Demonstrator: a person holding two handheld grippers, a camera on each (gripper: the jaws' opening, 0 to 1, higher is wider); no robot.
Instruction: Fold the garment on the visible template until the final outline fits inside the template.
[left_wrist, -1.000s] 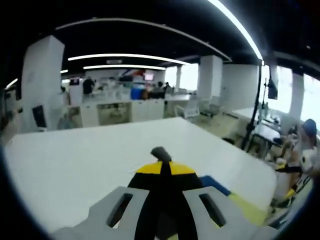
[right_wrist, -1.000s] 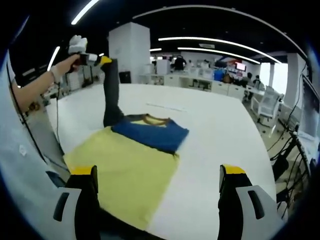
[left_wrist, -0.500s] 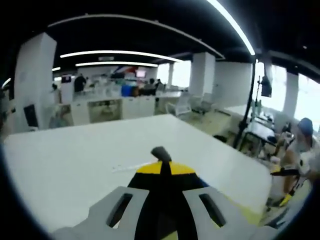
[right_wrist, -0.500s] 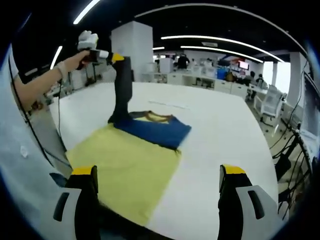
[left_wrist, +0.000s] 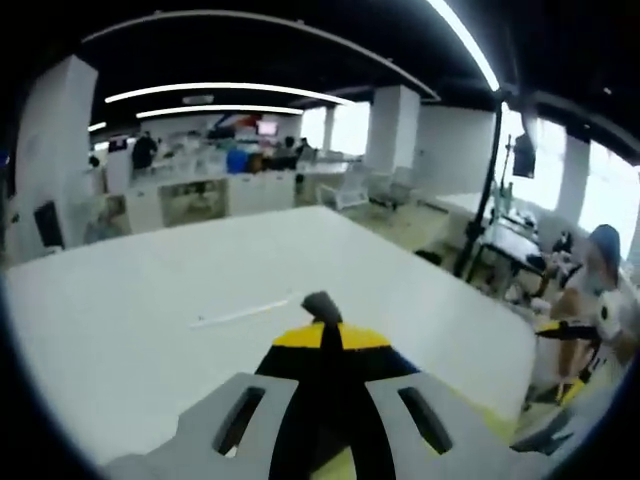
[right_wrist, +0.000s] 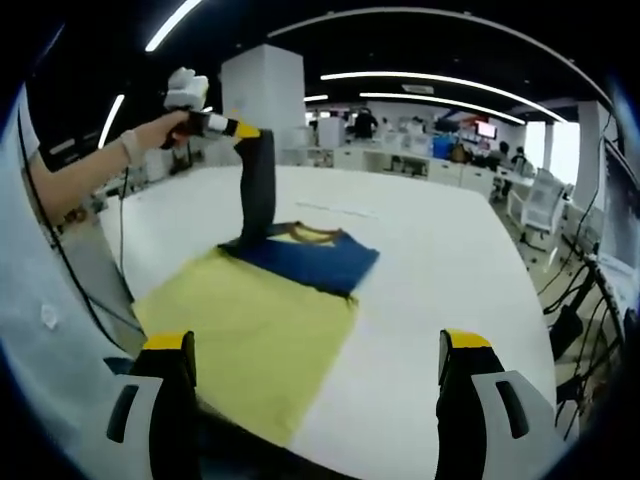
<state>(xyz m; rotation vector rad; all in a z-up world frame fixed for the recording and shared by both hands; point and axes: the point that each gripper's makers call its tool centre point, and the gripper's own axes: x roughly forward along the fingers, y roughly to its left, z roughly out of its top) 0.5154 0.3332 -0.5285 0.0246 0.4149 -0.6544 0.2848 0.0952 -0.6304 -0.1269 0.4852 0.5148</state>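
Observation:
A blue garment (right_wrist: 305, 258) with a yellow collar lies partly folded on the far end of a yellow template (right_wrist: 240, 335) on the white table (right_wrist: 440, 250). Its dark grey sleeve (right_wrist: 258, 185) is pulled straight up above the garment's left edge. The left gripper (right_wrist: 235, 127), held by a gloved hand, is shut on the sleeve's end. In the left gripper view the sleeve tip (left_wrist: 322, 305) sticks out beyond the closed left gripper (left_wrist: 322, 335). My right gripper (right_wrist: 315, 342) stands open over the near end of the template, with nothing between its fingers.
A thin white strip (left_wrist: 245, 312) lies on the table (left_wrist: 120, 330) beyond the garment. The person's sleeve (right_wrist: 40, 300) fills the left edge. Another person (left_wrist: 600, 300) sits off the table's far corner. Desks and chairs (right_wrist: 540, 205) stand behind.
The left gripper has carried the raised sleeve to the right, from beside the garment to above its left edge. The right gripper has stayed open and still.

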